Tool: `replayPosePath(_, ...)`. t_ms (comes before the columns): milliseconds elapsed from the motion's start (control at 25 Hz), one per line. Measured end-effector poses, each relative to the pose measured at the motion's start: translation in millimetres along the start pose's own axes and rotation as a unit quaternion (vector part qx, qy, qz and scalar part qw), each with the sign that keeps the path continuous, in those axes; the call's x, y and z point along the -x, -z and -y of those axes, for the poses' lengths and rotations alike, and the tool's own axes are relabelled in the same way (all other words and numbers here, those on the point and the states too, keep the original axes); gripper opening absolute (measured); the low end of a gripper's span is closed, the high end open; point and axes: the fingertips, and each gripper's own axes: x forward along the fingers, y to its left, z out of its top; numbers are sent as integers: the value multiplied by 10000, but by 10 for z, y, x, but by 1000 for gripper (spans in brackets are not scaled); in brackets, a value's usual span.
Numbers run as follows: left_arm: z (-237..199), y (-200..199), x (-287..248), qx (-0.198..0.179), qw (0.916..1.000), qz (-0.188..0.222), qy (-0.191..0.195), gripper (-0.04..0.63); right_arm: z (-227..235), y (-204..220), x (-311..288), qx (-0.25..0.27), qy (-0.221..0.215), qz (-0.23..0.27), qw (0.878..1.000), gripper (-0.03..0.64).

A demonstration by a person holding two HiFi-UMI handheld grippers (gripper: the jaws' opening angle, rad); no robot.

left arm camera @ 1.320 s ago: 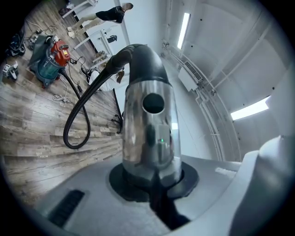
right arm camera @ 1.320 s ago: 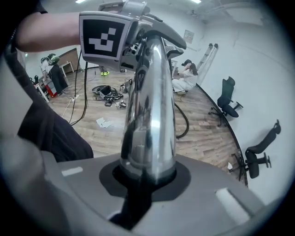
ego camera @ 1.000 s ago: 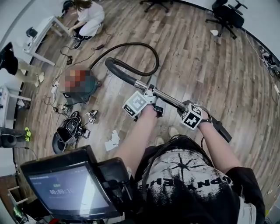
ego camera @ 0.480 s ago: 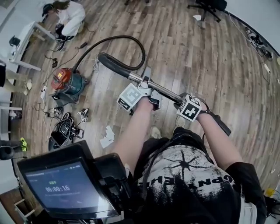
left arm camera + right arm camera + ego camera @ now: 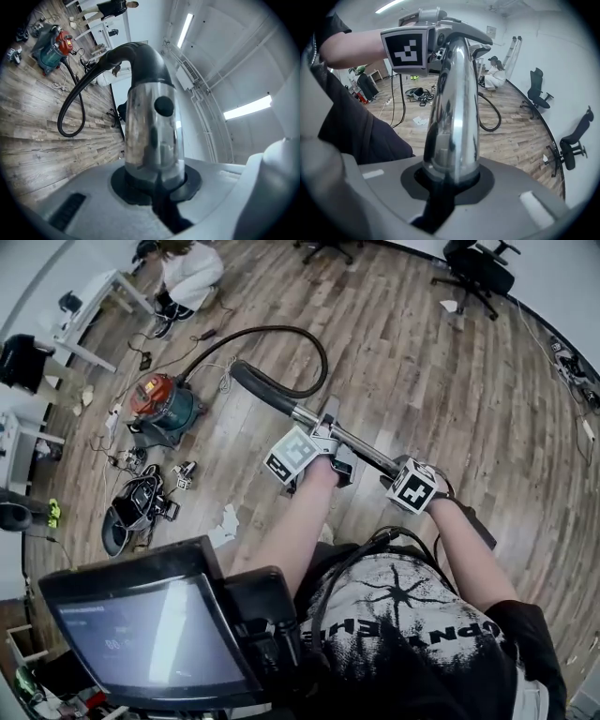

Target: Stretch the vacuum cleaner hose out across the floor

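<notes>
- Your black ribbed hose (image 5: 323, 357) runs from the red-and-teal vacuum cleaner (image 5: 161, 407) over the wood floor (image 5: 422, 381), curling in one open loop.
- Its curved black handle (image 5: 258, 385) joins the chrome tube (image 5: 361, 448), which is raised off the floor.

Bright, even light from ceiling strips (image 5: 247, 107) at 1 and 3 o'clock in the left gripper view; soft shadows; glare streaks along the chrome tube (image 5: 457, 112); heavy fisheye bending, dark corners, blurred foreground

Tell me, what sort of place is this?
Probably an office or lab workspace: a wood-plank floor, a black swivel office chair at the far side, a white desk at the edge, and loose cables and gear lying near the vacuum cleaner.
</notes>
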Motion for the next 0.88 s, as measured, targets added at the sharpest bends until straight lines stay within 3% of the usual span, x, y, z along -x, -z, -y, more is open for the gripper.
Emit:
replayPosePath(240, 213, 707, 24, 17, 9991, 388, -189, 37, 61, 737, 326, 568, 119, 35, 9983, 83)
replayPosePath(480, 339, 1347, 164, 3, 9969, 658, -429, 37, -71, 1386, 524, 728, -200, 123, 9971, 75)
replayPosePath(880, 400, 1765, 461, -38, 9947, 671, -783, 37, -418, 1743, 665, 755, -539, 210, 9955, 75)
